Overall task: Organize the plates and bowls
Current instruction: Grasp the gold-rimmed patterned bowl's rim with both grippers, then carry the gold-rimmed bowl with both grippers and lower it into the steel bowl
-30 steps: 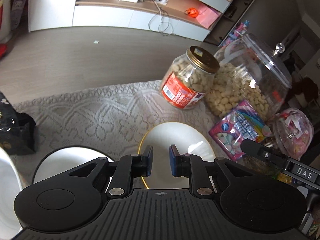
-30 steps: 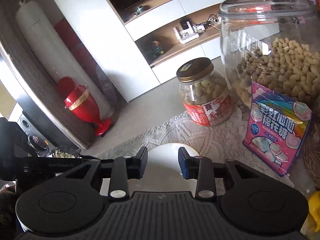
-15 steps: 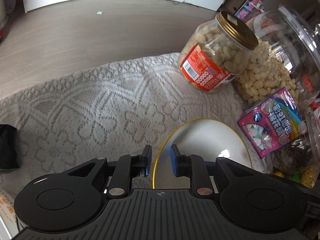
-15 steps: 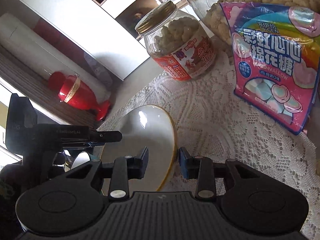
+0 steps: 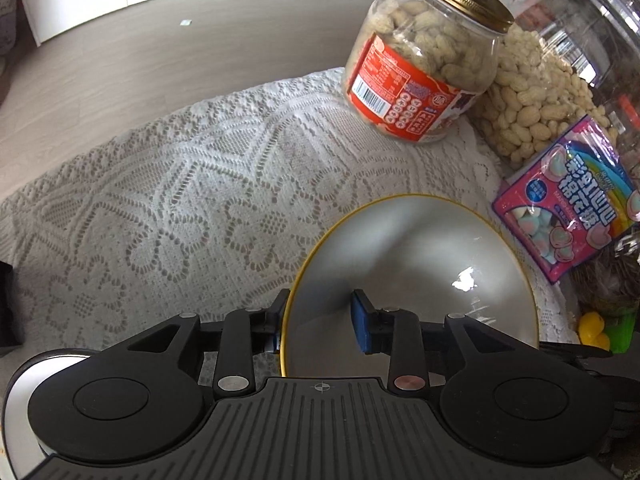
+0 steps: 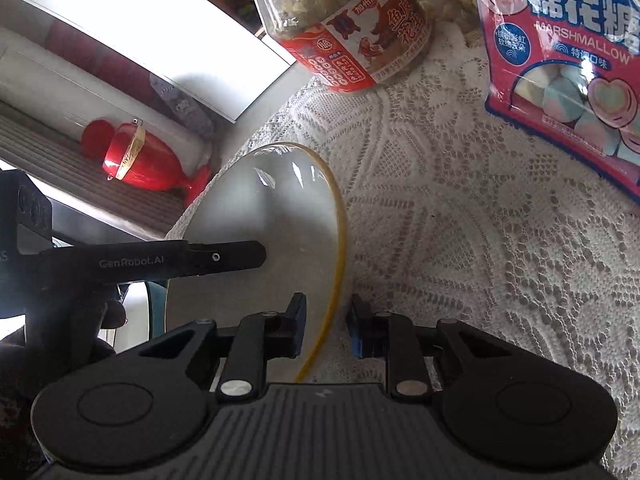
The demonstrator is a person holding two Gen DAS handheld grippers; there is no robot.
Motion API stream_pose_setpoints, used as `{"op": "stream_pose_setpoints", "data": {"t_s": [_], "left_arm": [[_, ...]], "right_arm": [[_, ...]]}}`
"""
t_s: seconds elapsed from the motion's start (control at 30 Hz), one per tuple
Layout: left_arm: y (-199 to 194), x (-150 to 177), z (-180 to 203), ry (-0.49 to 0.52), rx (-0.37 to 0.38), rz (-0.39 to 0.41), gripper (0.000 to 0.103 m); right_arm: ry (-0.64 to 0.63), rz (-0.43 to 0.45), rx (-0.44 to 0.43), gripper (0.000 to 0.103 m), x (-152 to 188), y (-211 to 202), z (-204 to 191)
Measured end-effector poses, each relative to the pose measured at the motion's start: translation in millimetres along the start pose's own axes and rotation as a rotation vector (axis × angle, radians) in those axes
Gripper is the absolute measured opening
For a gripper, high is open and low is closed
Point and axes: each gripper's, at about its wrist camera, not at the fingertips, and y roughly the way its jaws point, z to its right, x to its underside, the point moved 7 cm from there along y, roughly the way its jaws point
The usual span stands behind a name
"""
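White dish at far left: We see only a curved white edge low in the left wrist view, behind the left tool's body; plate or bowl, we cannot tell.

Left gripper: We hold it low over the lace tablecloth, its jaws spread to either side of the near left rim of the gold-rimmed plate. One pad lies outside the rim and the other over the white face, with a gap showing, so the grip is not closed.

Gold-rimmed plate: It sits toward the right side of the table, near the marshmallow bag and in front of the peanut jar. In the right wrist view the plate appears tilted, though the fisheye lens makes that hard to judge.

Right gripper: Its jaws are parted too, straddling the yellow rim on the opposite side, neither pad visibly pressing.

Big glass jar: It stands behind the bag at the table's right edge, close enough to be knocked.

Progress: We judge the job is at an early stage. Both tools bracket this one plate but neither clamps it. Closing on the rim, lifting and stacking it with the other dish are left.
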Motion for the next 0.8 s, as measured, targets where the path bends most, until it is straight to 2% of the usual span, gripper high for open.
{"op": "stream_pose_setpoints", "data": {"t_s": [0.17, 0.3, 0.37, 0.43, 0.5, 0.6, 0.8], "left_arm": [[9.1, 2.3, 6.7, 0.000, -0.058, -0.030, 0.048], [9.2, 3.8, 13.3, 0.001, -0.110, -0.016, 0.054], [7.2, 6.0, 17.2, -0.006, -0.111, -0.018, 0.052], [4.1, 11.3, 23.5, -0.015, -0.099, -0.037, 0.045], [-1.5, 21.4, 31.9, -0.028, -0.085, -0.061, 0.042], [-16.4, 46.3, 52.2, 0.001, -0.074, -0.066, 0.043], [-56.7, 104.9, 89.4, -0.010, -0.059, -0.036, 0.042]], "right_arm": [[-0.061, 0.003, 0.031, 0.021, -1.2, 2.0, -5.0], [-0.067, 0.001, 0.037, 0.021, -3.0, 1.0, -2.3], [-0.078, 0.005, 0.068, 0.021, -1.6, -5.0, 0.5], [-0.076, 0.016, 0.087, 0.021, 2.3, -16.1, 6.3], [-0.058, 0.013, 0.078, 0.021, 6.7, -29.2, 11.4], [-0.065, 0.021, 0.065, 0.021, 19.0, -56.0, 13.6], [-0.233, 0.042, 0.090, 0.021, 72.5, -107.1, 7.7]]}}
